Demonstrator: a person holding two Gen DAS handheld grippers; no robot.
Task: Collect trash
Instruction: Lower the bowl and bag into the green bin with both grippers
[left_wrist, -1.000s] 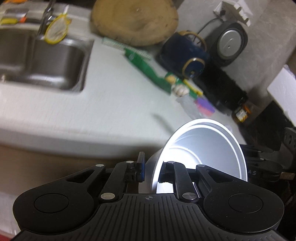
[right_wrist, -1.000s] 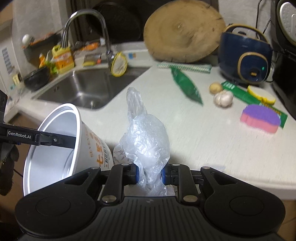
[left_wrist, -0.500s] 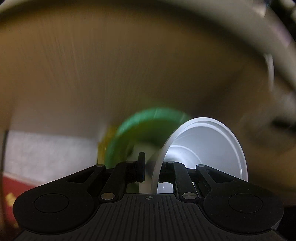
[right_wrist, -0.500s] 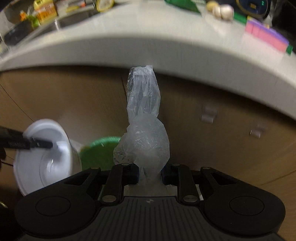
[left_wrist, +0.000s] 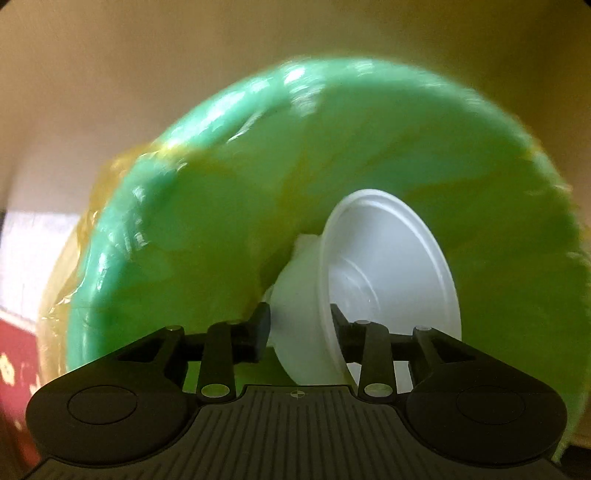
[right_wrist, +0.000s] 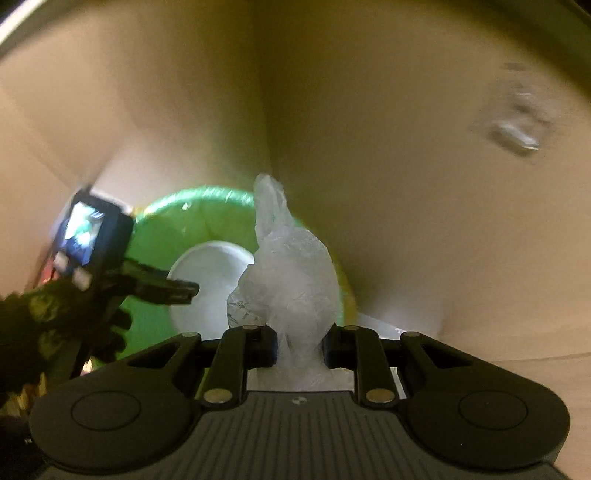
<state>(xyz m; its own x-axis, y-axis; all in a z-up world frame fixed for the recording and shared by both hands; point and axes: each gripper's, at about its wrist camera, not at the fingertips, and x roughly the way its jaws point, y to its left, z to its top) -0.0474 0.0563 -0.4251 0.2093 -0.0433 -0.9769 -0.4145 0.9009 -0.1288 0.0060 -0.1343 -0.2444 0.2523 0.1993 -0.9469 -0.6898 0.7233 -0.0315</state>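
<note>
My left gripper (left_wrist: 297, 326) sits around the rim of a white disposable bowl (left_wrist: 384, 273), its jaws wider apart than the thin wall between them, and it is right at the mouth of a green bag-lined trash bin (left_wrist: 229, 206). In the right wrist view the bowl (right_wrist: 207, 284) hangs over the same bin (right_wrist: 184, 221), with the left gripper's finger (right_wrist: 173, 290) on it. My right gripper (right_wrist: 299, 345) is shut on a crumpled clear plastic bag (right_wrist: 291, 273), held upright just right of the bin.
Brown cabinet fronts (right_wrist: 406, 147) rise behind the bin, with a blurred metal handle (right_wrist: 515, 134) at right. A red patterned surface (left_wrist: 14, 354) shows low at left. The gloved hand holding the left gripper (right_wrist: 44, 325) is at left.
Both grippers have dropped from countertop height to the green bin by the cabinets. The left gripper's jaws have spread apart around the bowl's rim. The bag stays clamped in the right.
</note>
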